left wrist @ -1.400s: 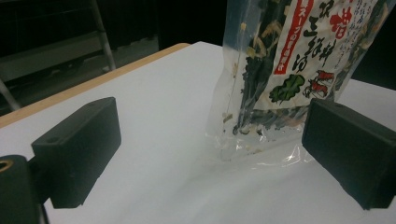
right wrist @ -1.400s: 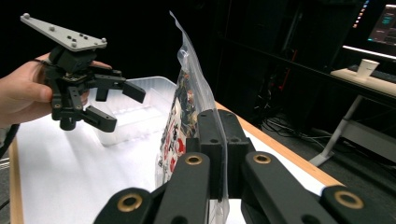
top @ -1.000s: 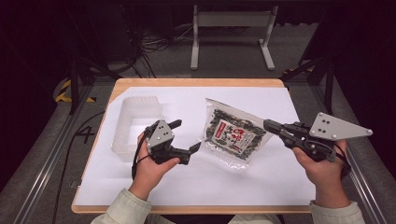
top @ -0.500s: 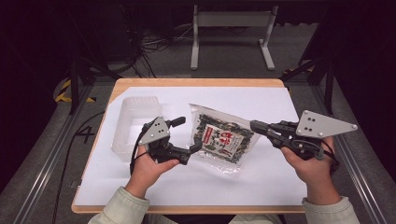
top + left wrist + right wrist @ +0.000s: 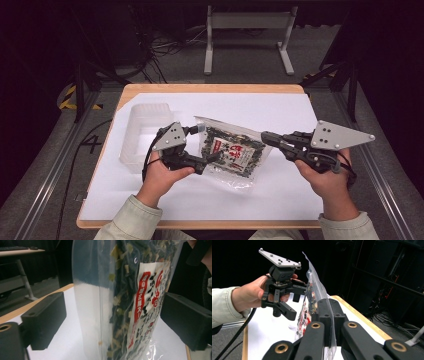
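Observation:
A clear bag of dried greens point(image 5: 232, 152) with a red and white label hangs just above the white sheet. My right gripper point(image 5: 265, 136) is shut on its right edge, and the film is pinched between the jaws point(image 5: 331, 315). My left gripper point(image 5: 204, 145) stands open around the bag's left end. Its jaws have just been closing a little with the bag point(image 5: 130, 302) between them. Both pads point(image 5: 45, 315) stand apart from the film. The right gripper view shows the left gripper point(image 5: 295, 302) straddling the bag point(image 5: 314, 287).
A clear plastic tub point(image 5: 145, 130) sits on the white sheet to the left of my left hand. The wooden table point(image 5: 210, 89) carries the sheet. A grey metal stand point(image 5: 247, 30) and cables lie on the floor beyond the table.
The right gripper has carried the bag to the left, so the bag's left end now sits between the left gripper's jaws. The left hand has hardly moved.

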Motion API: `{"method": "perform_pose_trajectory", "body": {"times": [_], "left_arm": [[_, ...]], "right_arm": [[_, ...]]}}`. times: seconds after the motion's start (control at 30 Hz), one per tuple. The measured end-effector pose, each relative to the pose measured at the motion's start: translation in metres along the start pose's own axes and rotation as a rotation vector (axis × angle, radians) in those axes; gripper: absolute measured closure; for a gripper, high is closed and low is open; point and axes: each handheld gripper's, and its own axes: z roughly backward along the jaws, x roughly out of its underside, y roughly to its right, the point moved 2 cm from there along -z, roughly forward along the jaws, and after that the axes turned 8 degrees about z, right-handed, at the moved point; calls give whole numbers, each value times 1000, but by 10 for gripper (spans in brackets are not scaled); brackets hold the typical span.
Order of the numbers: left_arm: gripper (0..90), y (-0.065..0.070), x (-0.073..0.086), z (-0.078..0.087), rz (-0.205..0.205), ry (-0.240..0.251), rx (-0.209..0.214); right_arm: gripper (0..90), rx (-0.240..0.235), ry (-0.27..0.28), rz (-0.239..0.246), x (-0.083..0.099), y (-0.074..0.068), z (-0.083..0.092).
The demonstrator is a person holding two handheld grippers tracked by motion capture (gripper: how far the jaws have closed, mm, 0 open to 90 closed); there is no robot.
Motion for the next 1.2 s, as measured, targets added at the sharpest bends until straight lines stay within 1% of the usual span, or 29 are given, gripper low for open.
{"method": "perform_pose_trajectory", "body": {"times": [0.03,0.13,0.17,0.2,0.23,0.3,0.37,0.43,0.5,0.53,0.57,0.6,0.7,0.77,0.8,0.83,0.9,0.97,1.03,1.17,1.2], "left_arm": [[117,0,-1,-1,-2,2,15],[181,2,-3,-4,-16,12,54],[204,2,-3,-4,-16,12,54],[204,3,-4,-5,-21,12,70],[238,5,-5,-7,-27,9,88],[251,6,-6,-8,-34,4,93],[289,6,-6,-9,-39,-3,100],[338,6,-6,-9,-42,-8,110],[396,7,-6,-11,-45,-23,134],[429,7,-6,-11,-45,-23,134],[429,9,-6,-11,-47,-31,147],[453,10,-6,-12,-50,-36,155],[531,14,-6,-13,-71,-59,174],[574,15,-6,-12,-85,-65,175],[598,16,-6,-12,-76,-67,184],[628,16,-6,-11,-77,-74,190],[654,16,-7,-10,-83,-86,198],[675,17,-7,-9,-82,-91,215],[690,18,-7,-9,-81,-96,227],[708,19,-8,-9,-85,-107,228],[709,19,-8,-8,-81,-109,231]], "right_arm": [[900,-3,5,-10,1,0,0],[900,3,18,-19,1,0,0],[900,6,22,-25,2,1,0],[900,6,22,-25,2,1,0],[900,9,21,-36,3,2,0],[900,12,18,-37,4,2,0],[900,19,13,-39,6,3,0],[900,23,11,-40,7,3,0],[900,32,12,-46,9,4,0],[900,32,12,-46,9,4,0],[900,33,11,-49,10,4,0],[900,33,9,-50,11,5,0],[900,42,5,-48,12,5,-1],[900,46,5,-47,12,4,-1],[900,49,6,-47,12,5,-1],[900,50,9,-49,12,5,-1],[900,49,12,-50,12,5,-2],[900,53,11,-47,13,5,-2],[900,55,16,-56,14,6,-2],[900,54,16,-57,15,7,-2],[900,54,16,-56,15,7,-2]]}}
